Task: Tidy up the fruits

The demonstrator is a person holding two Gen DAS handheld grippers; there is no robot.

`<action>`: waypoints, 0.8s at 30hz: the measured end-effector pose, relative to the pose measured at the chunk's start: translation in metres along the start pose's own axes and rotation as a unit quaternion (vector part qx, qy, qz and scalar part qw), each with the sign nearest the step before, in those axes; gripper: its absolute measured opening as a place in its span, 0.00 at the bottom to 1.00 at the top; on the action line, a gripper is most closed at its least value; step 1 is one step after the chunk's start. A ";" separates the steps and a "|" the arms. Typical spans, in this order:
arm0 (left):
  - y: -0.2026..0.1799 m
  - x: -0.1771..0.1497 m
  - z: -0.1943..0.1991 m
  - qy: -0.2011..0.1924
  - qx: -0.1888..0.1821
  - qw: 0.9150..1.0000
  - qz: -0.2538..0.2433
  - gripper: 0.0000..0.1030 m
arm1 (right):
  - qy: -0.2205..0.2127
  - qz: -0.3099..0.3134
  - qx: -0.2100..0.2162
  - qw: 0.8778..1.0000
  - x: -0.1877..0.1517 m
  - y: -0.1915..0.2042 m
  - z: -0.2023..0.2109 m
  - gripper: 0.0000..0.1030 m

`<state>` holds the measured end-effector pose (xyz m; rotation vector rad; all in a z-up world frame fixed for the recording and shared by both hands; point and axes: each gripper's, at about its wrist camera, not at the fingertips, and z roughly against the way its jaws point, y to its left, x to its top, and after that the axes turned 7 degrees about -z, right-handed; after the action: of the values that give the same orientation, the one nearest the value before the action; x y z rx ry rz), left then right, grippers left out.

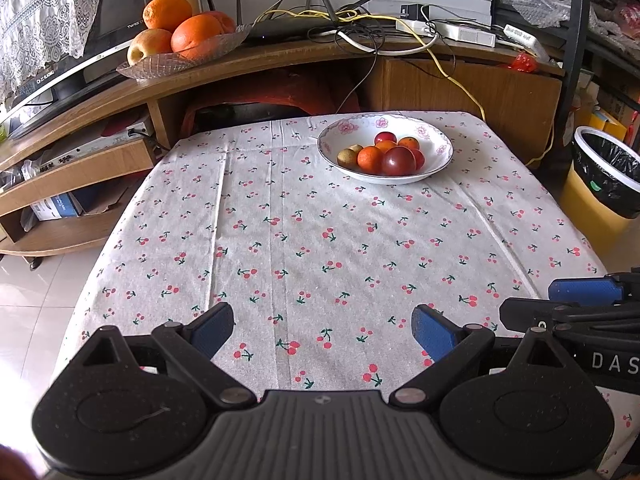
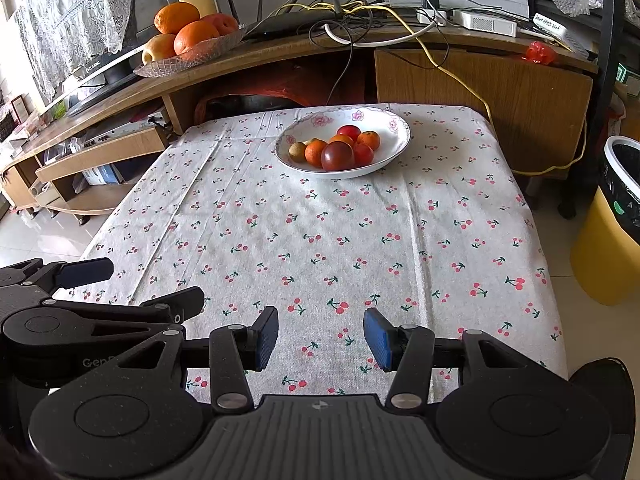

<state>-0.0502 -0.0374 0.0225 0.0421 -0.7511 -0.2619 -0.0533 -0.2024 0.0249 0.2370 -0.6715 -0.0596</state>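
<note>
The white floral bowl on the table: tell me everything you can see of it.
The white floral bowl is wide, shallow and round, glossy like glazed ceramic, with pink flowers and a thin dark line at its rim. It sits upright on the cherry-print tablecloth, toward the table's far side. It holds a small heap of fruit: little orange ones, red ones, a darker red-purple one in front and greenish-brown ones on the left. No gripper touches it.

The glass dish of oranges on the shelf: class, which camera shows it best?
The left wrist view: the glass dish looks larger there, its fruit clear. The right wrist view shows the same dish smaller, further off.
</note>
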 end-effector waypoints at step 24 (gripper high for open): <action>-0.001 -0.001 -0.001 0.000 0.003 1.000 -0.002 1.00 | 0.001 0.000 0.000 1.000 0.000 0.000 -0.001 0.43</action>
<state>-0.0505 -0.0378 0.0209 0.0489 -0.7517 -0.2636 -0.0532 -0.2017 0.0240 0.2378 -0.6690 -0.0591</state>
